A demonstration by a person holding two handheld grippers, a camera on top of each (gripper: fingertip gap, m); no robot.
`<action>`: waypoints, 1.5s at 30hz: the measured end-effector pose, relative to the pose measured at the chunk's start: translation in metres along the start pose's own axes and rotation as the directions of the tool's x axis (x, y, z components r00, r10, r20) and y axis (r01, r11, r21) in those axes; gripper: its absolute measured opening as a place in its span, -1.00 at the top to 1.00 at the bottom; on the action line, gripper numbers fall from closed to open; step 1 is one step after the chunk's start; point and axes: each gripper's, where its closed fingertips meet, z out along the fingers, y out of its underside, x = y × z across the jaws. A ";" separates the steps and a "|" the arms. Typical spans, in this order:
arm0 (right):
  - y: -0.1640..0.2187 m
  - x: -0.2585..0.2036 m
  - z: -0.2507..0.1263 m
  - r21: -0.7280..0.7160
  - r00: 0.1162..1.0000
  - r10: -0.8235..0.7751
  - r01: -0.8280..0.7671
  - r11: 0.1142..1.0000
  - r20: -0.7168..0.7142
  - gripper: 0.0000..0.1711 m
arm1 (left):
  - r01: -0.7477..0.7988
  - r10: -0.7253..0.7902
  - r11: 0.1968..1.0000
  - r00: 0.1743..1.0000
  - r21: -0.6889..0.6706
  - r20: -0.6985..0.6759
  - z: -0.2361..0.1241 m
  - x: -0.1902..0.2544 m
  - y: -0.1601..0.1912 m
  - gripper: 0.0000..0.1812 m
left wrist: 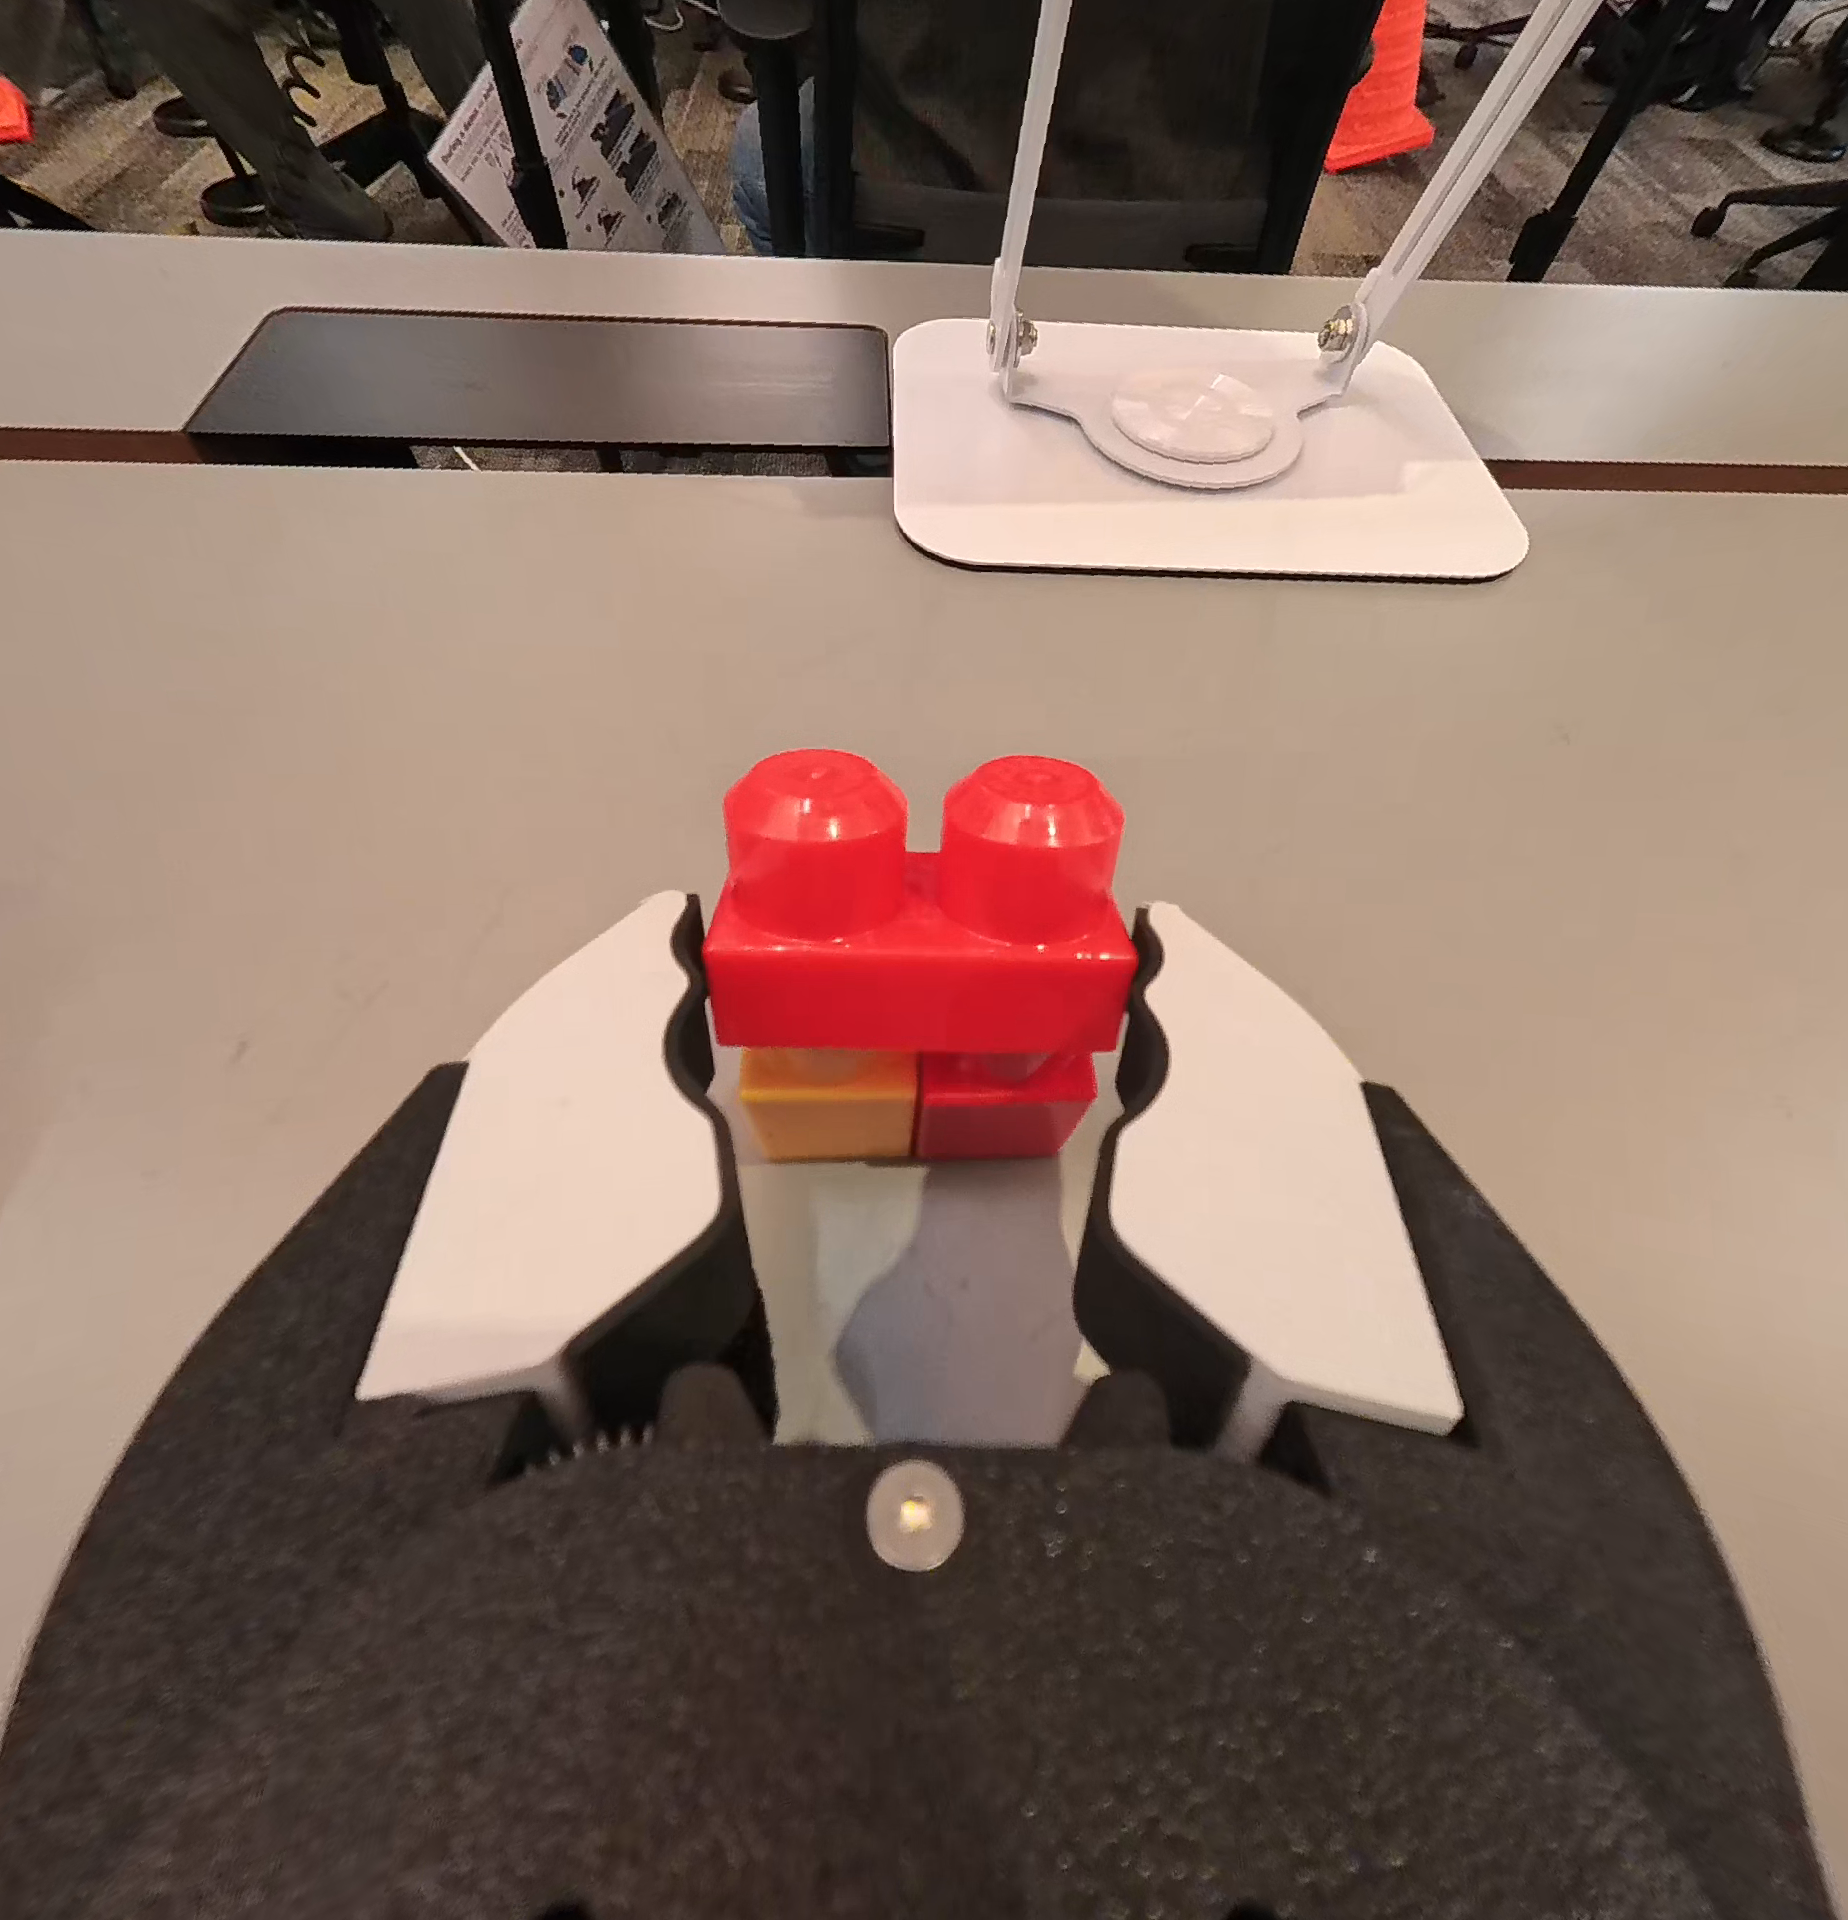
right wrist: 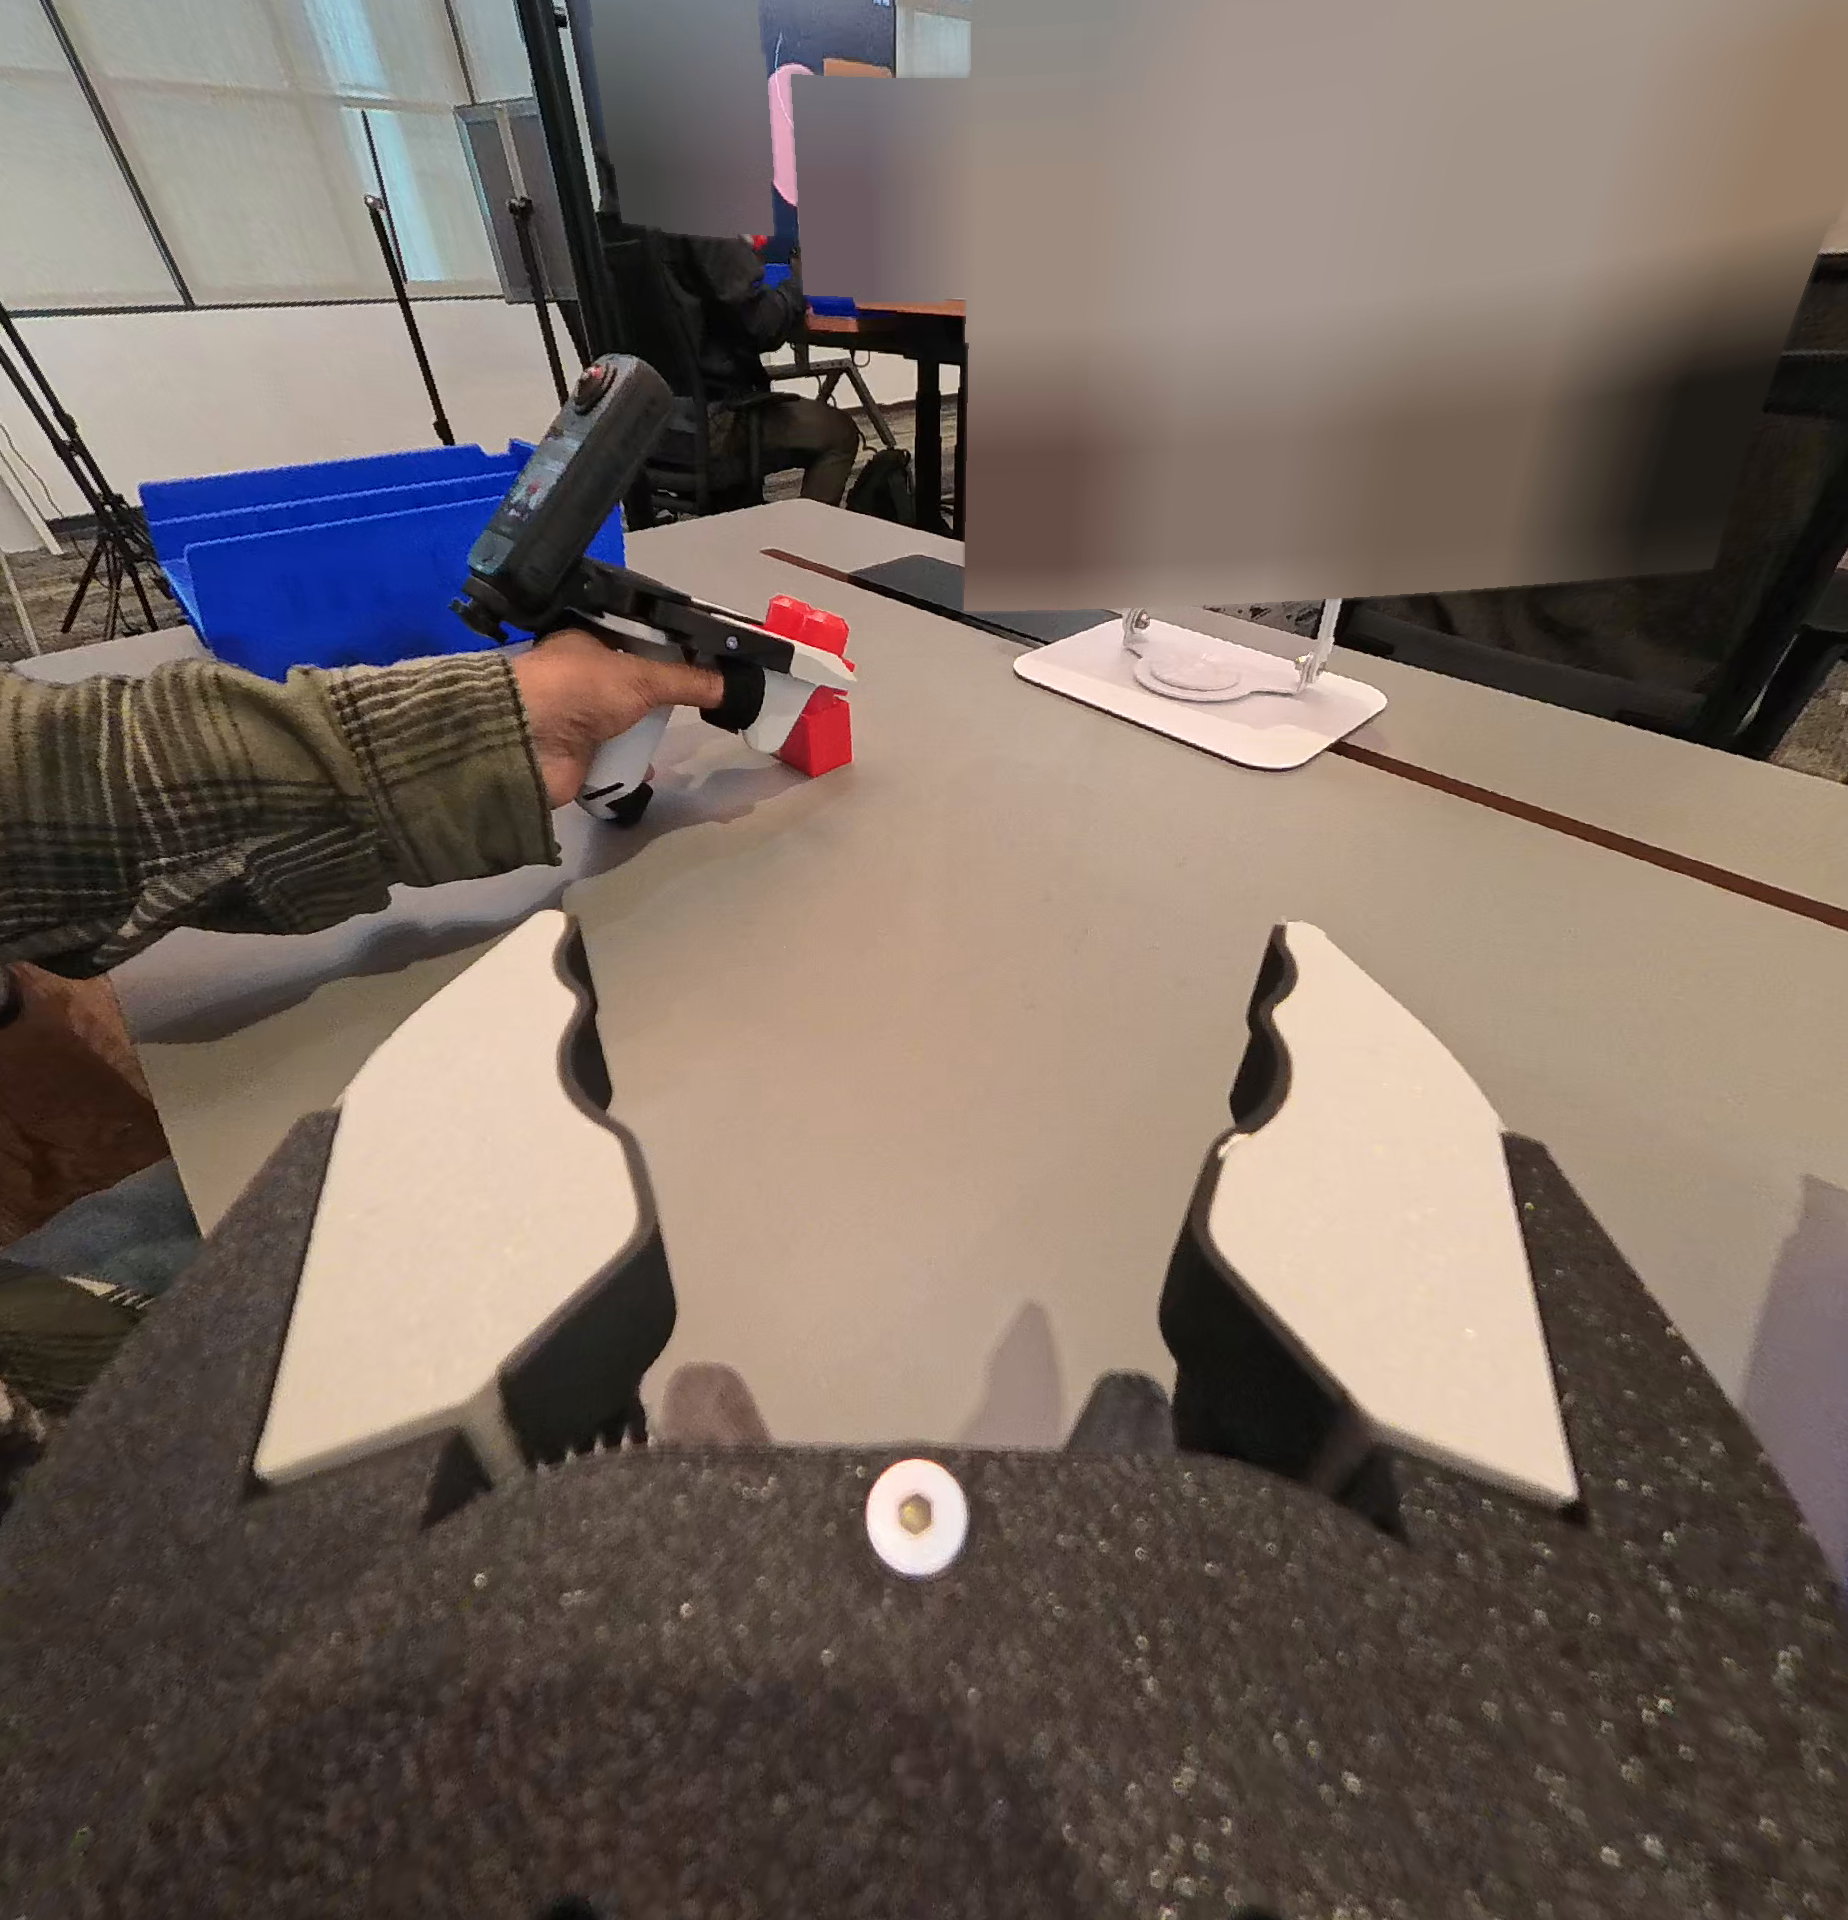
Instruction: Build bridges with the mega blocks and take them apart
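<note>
A hand (right wrist: 598, 707) in a green plaid sleeve (right wrist: 224, 790) is reaching in from the left edge of the grey worktop (right wrist: 1003, 935), wrapping around the white pistol grip of the left gripper (left wrist: 920, 966) and holding it level and low over the surface, with a dark camera stick (right wrist: 567, 488) rising tilted from its back. That gripper's white fingers (left wrist: 577, 1122) with black wavy pads are pinching the ends of a glossy red two-stud plastic block (left wrist: 915, 935), which is sitting as the span on top of a small orange plastic block (left wrist: 826, 1112) and a small dark red plastic block (left wrist: 1003, 1112) standing side by side, touching, on the worktop toward its left side. The right gripper (right wrist: 925, 997) is hovering nearer the front edge, its fingers spread wide with only bare grey surface between them. A printed sheet (left wrist: 587, 135) with dark pictures is leaning beyond the far edge; its writing is too small to read. Near the far edge a white rectangular lamp base (left wrist: 1211, 457) is resting beside a black flat panel (left wrist: 546, 379), and a blue plastic bin (right wrist: 348, 551) is standing at the far left corner. The middle of the worktop between the grippers and the lamp base is lying open.
</note>
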 end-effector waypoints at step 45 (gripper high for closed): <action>-0.004 -0.018 0.018 -0.100 0.998 -0.057 0.057 0.993 -0.006 -0.42 | 0.141 0.037 0.979 0.575 0.144 -0.817 -0.127 -0.063 -0.097 0.35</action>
